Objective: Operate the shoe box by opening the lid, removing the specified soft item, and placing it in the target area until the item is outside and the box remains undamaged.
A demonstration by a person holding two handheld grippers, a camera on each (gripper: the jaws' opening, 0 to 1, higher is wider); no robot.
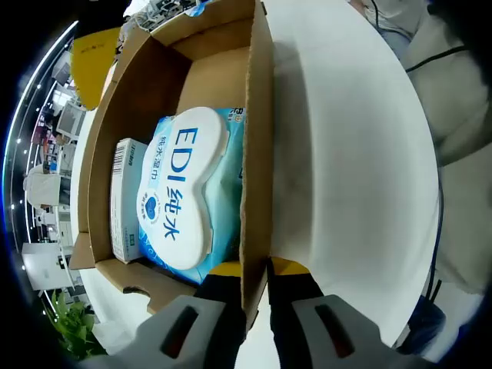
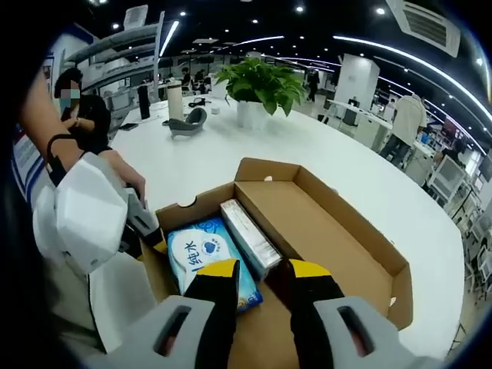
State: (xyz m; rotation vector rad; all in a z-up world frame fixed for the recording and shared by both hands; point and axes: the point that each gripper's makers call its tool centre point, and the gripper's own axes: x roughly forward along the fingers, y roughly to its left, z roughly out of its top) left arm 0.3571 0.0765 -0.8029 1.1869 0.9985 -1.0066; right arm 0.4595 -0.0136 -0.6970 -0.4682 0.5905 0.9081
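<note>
White table (image 2: pixel 323 154) | L gripper (image 1: pixel 256 278) clamps box wall (image 1: pixel 258 154) | R gripper (image 2: pixel 261 278) apart, wipes pack (image 2: pixel 206 257) part-hidden

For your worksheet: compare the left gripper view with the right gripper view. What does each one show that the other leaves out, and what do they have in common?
Left gripper view alone: the left gripper with its jaws astride the box's side wall, and the large "EDI" print on the wipes pack.

Right gripper view alone: the right gripper open above the pack, a potted plant on the white table, and a person's hand holding the left gripper.

Both: the open cardboard box, the blue wipes pack and the small white carton beside it.
</note>
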